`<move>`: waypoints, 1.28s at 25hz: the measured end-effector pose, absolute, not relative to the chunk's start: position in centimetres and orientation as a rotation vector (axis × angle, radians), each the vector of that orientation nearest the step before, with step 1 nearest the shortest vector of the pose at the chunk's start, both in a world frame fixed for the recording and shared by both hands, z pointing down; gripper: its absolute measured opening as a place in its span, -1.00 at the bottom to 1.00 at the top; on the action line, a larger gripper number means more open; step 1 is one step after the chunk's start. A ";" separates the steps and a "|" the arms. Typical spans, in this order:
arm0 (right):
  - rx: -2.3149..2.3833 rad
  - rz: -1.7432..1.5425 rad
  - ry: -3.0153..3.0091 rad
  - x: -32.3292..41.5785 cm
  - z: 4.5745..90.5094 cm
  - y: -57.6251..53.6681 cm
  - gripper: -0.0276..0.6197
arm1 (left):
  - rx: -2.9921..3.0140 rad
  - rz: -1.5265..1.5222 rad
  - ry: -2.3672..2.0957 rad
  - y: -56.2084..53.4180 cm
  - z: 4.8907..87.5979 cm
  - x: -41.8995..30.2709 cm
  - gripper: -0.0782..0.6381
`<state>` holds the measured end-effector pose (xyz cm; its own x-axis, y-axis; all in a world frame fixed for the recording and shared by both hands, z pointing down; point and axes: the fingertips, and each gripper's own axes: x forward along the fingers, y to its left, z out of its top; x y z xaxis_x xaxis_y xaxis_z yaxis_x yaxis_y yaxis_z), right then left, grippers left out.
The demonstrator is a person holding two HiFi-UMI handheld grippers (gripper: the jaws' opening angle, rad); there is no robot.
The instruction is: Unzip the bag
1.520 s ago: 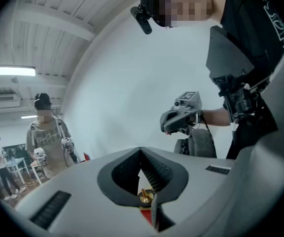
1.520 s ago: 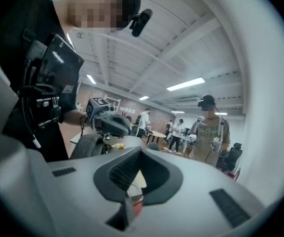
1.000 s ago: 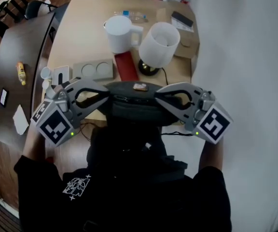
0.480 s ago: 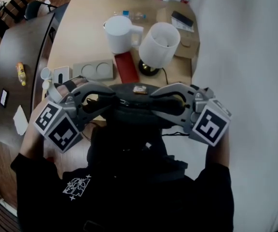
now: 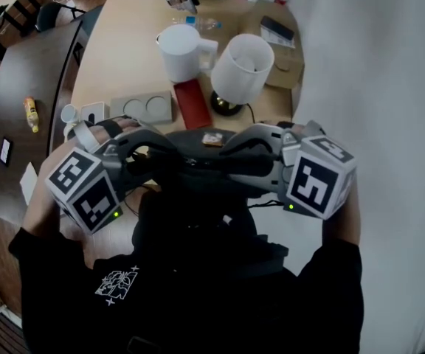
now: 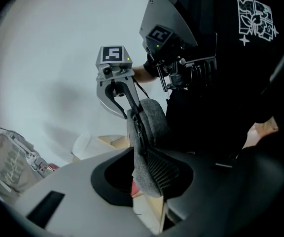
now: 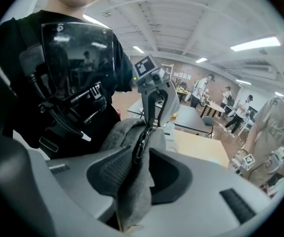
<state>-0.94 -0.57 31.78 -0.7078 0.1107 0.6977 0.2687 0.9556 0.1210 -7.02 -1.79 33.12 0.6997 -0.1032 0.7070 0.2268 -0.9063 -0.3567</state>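
Note:
A grey felt bag (image 5: 198, 169) with a dark zipper (image 7: 141, 144) along its top hangs in front of the person's chest, between the two grippers. My left gripper (image 5: 167, 152) reaches it from the left and my right gripper (image 5: 233, 152) from the right. The jaws of both have just been opening. In the left gripper view the bag's end (image 6: 152, 132) stands between the wide jaws of the left gripper (image 6: 149, 169), resting against the ribbed right pad with a gap on the other side. In the right gripper view the other end (image 7: 132, 191) lies between the right gripper's (image 7: 137, 174) parted jaws.
Beyond the bag a light wooden table (image 5: 124, 43) carries a white mug (image 5: 181, 50), a lamp with a white shade (image 5: 244, 66), a red booklet (image 5: 192, 102), a grey tray with round hollows (image 5: 142, 107) and a cardboard box (image 5: 280, 43). A dark table (image 5: 21, 87) stands to the left.
Both grippers have turned and edged inward along the bag. Their jaws, closed on the bag's ends a second ago, now stand apart.

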 end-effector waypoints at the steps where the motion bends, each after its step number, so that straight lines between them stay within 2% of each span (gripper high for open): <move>1: -0.267 -0.263 -2.357 -0.9 31.8 -0.6 -0.48 | -2.497 -1.073 -0.105 -1.9 33.1 -7.0 -0.55; 12: -0.312 -0.184 -2.354 -1.1 32.5 -0.6 -0.49 | -2.601 -1.289 -0.367 -1.3 33.5 -5.9 -0.55; 21: -0.391 -0.128 -2.249 -1.3 33.9 0.6 -0.49 | -2.427 -1.531 -0.583 0.1 35.1 -5.6 -0.57; 24: -0.432 -0.134 -2.187 -1.4 34.9 1.3 -0.56 | -2.352 -1.536 -0.604 0.5 35.9 -5.4 -0.66; 27: -0.475 -0.136 -2.127 -1.5 35.4 2.5 -0.71 | -2.309 -1.516 -0.628 1.4 36.2 -5.2 -0.67; 32: -0.365 -0.289 -2.081 -1.3 33.4 2.0 -0.74 | -2.238 -1.490 -0.534 0.9 34.8 -5.5 -0.67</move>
<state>-1.25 1.95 33.44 -0.4882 0.1409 0.8613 0.3706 0.9270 0.0584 -5.54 0.88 34.84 0.3593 0.0938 0.9285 0.5177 -0.8479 -0.1146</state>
